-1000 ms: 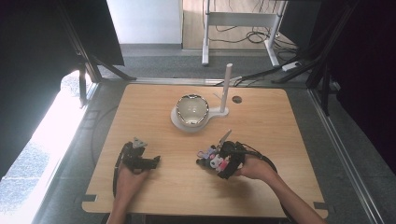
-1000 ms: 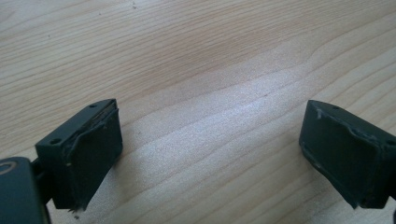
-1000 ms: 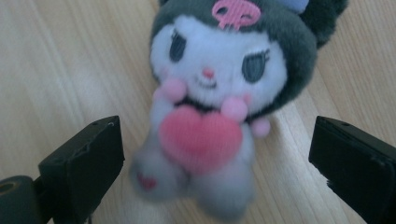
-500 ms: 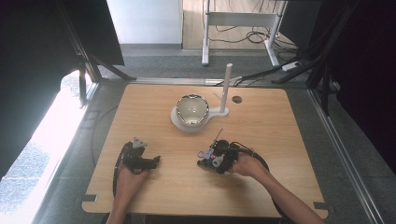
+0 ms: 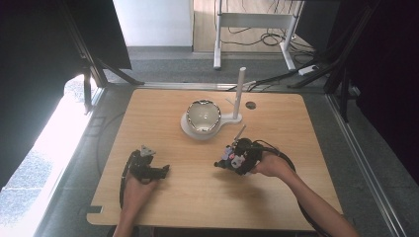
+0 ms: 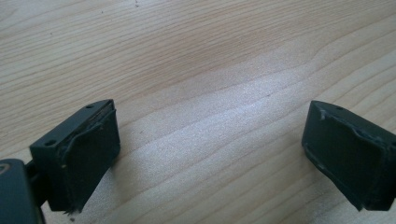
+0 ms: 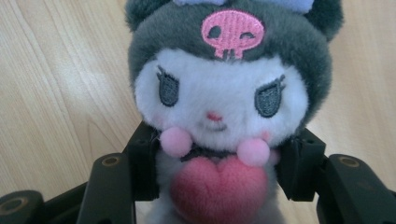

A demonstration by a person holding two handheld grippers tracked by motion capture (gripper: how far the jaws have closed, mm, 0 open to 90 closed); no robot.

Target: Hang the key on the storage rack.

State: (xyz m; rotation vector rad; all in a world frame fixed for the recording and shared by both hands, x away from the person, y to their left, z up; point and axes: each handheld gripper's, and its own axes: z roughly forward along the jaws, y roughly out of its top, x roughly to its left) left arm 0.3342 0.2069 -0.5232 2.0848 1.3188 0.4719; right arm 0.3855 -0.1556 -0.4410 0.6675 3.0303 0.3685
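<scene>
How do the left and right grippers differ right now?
The left gripper has its jaws wide apart with bare table between them; the right gripper has just closed its jaws on the plush toy's body. The left rests low on the wood, while the right sits nearer the bowl. Both are hand-held.

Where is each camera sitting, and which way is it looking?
High view: above the person's side, looking forward and down on the light wooden table; both forearms, left gripper, right gripper.
Left gripper view: on the left gripper, facing bare wood between open jaws.
Right gripper view: on the right gripper, facing the grey-hooded white plush doll it clamps.
Shared: the doll and the wood.
</scene>
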